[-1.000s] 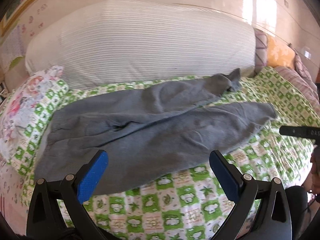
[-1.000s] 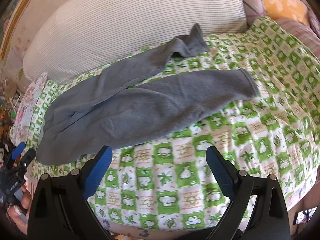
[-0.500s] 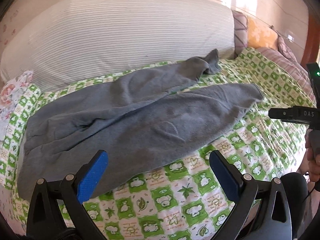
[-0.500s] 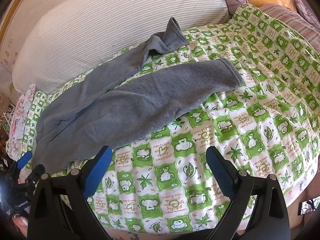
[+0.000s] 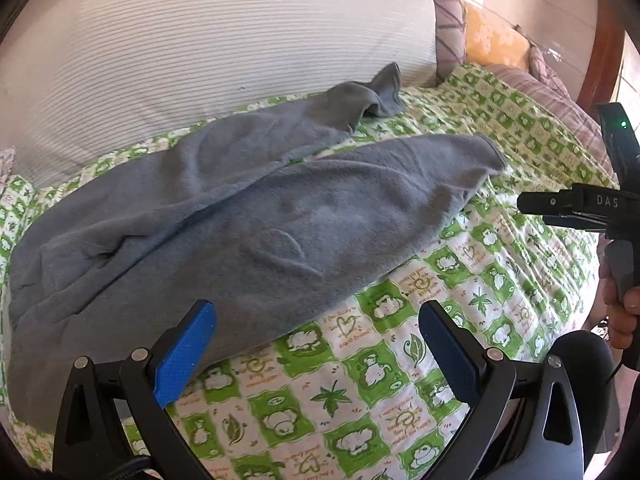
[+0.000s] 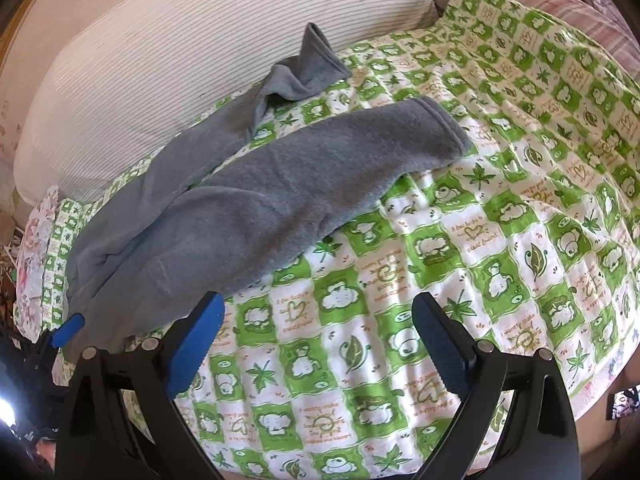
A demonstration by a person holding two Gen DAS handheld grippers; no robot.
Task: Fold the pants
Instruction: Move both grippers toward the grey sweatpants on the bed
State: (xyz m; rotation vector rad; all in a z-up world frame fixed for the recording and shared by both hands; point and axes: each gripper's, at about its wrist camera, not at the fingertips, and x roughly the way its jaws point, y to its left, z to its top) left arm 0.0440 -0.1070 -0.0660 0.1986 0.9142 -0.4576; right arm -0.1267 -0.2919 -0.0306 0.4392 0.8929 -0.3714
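One pair of grey pants (image 5: 240,232) with two legs, one green-checked bed cover (image 5: 460,320), one big striped white bolster (image 5: 200,52). Two hand-held grippers: left hand-held gripper (image 5: 316,344), right hand-held gripper (image 6: 320,340). One orange pillow (image 5: 492,42).

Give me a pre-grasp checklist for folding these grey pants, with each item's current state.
1. Left gripper open and empty: ok.
2. Right gripper open and empty: ok.
3. Grey pants lying spread on the green checked bedspread, nothing on top: ok.
4. Legs flat: not ok; the far leg cuff is bunched against the striped pillow.
5. Near leg cuff exposed for a pinch: ok.
6. Waistband fully in view: cannot tell.
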